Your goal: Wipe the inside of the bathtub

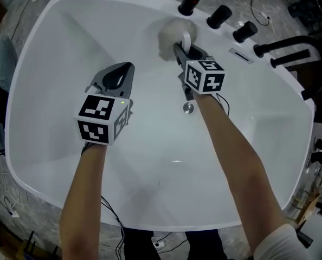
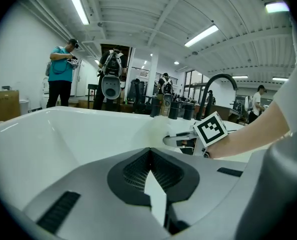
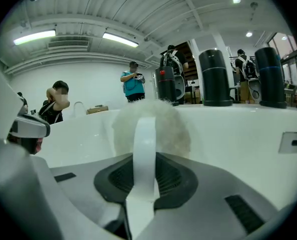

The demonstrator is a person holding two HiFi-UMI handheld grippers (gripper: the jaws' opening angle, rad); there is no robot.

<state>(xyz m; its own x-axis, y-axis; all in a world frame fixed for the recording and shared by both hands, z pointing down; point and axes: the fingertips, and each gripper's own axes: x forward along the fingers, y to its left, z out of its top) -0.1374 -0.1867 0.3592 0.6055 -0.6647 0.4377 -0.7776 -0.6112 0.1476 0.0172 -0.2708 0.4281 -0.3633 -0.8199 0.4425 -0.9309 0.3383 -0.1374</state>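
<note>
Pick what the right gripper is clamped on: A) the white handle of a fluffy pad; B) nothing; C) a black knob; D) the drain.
A: the right gripper view shows the right gripper with its jaws shut on the white handle, with the fluffy pad just beyond them.

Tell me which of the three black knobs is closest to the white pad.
The leftmost knob, just beyond the pad; the other two stand farther right.

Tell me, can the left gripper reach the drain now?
Probably yes: the drain lies uncovered right of the left gripper, though the right gripper, holding the fluffy pad, has its arm close beside it.
</note>
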